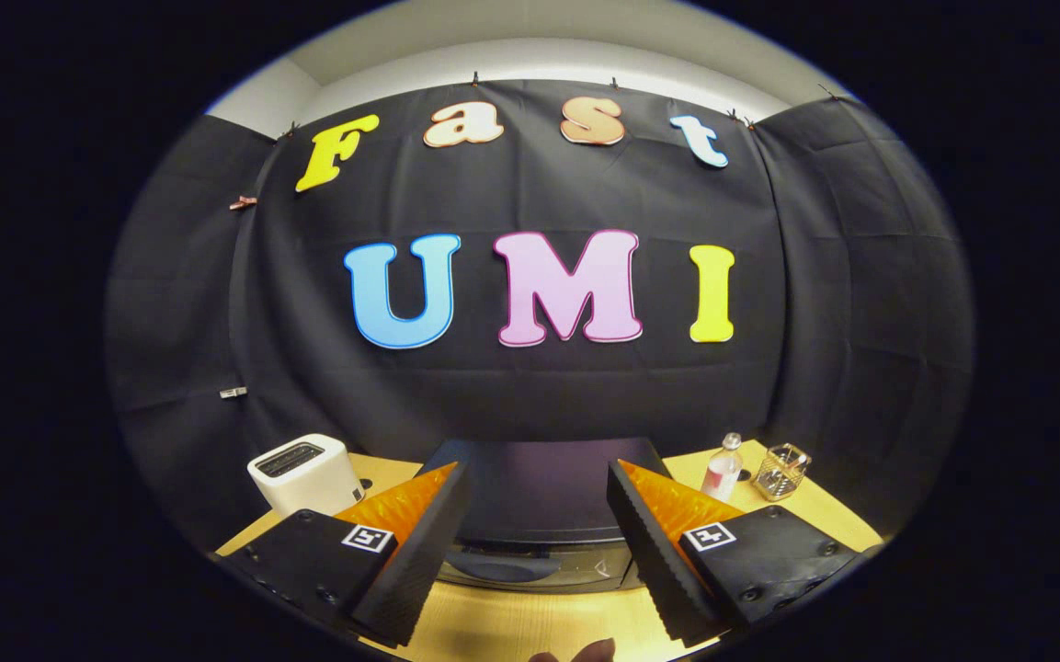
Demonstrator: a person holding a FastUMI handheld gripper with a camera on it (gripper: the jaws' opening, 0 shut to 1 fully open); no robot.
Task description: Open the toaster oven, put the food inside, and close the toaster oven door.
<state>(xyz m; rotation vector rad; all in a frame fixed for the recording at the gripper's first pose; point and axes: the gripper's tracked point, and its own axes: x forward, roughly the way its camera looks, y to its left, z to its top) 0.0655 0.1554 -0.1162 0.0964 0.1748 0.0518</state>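
A dark toaster oven stands on the wooden table just ahead of my fingers, seen from above and in front. Its top is flat and dark. The front with a curved handle shows low between the fingers, and the door looks shut. My gripper is open, its two fingers spread wide on either side of the oven's front, touching nothing. A small part of a hand shows at the near table edge below the fingers. I cannot make out any food.
A white slot toaster stands left of the oven. To the right stand a small clear bottle with pinkish contents and a glass holder. The light wooden table extends toward me. Black cloth walls close the booth behind.
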